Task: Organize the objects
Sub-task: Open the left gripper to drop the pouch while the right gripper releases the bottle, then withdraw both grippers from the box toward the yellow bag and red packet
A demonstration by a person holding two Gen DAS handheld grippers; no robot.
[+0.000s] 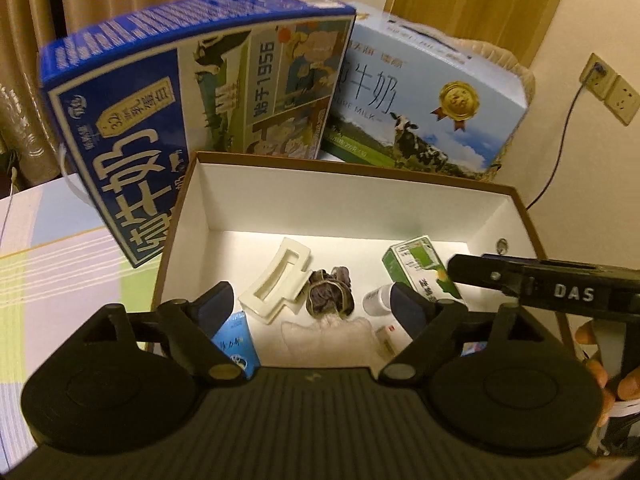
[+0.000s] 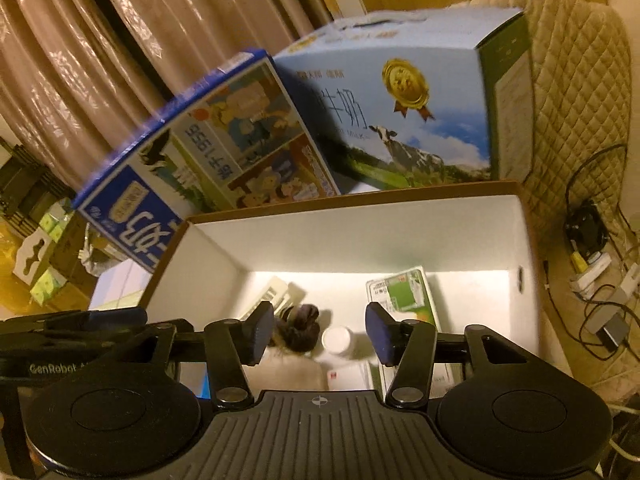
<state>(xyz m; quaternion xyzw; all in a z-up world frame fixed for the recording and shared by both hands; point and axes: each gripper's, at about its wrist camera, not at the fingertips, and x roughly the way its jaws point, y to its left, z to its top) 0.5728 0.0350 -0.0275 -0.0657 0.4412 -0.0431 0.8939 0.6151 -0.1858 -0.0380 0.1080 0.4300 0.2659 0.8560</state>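
Both grippers poised above the near edge of the open box (image 1: 520,216), each spread wide and carrying nothing: left gripper (image 1: 310,300), right gripper (image 2: 318,334). Straight below and ahead of the right gripper's gap: one small white bottle (image 2: 337,340), lying just beyond the near wall, cap end toward the camera as far as can be judged. Nearer to the right gripper than the left, so probably the right's pick.

Counted near to far on the box floor: one blue packet (image 1: 238,344) by the near-left corner, one pale cloth (image 1: 332,334), one small red-and-white carton (image 1: 386,336), one dark scrunchie (image 1: 330,292), one cream hair claw (image 1: 276,284) with long axis slanting toward the far wall, one green carton (image 1: 420,268) along the right side.

Beyond the far edge: two milk cases, blue milk case (image 1: 192,112) leaning, pale milk case (image 1: 424,100) upright.
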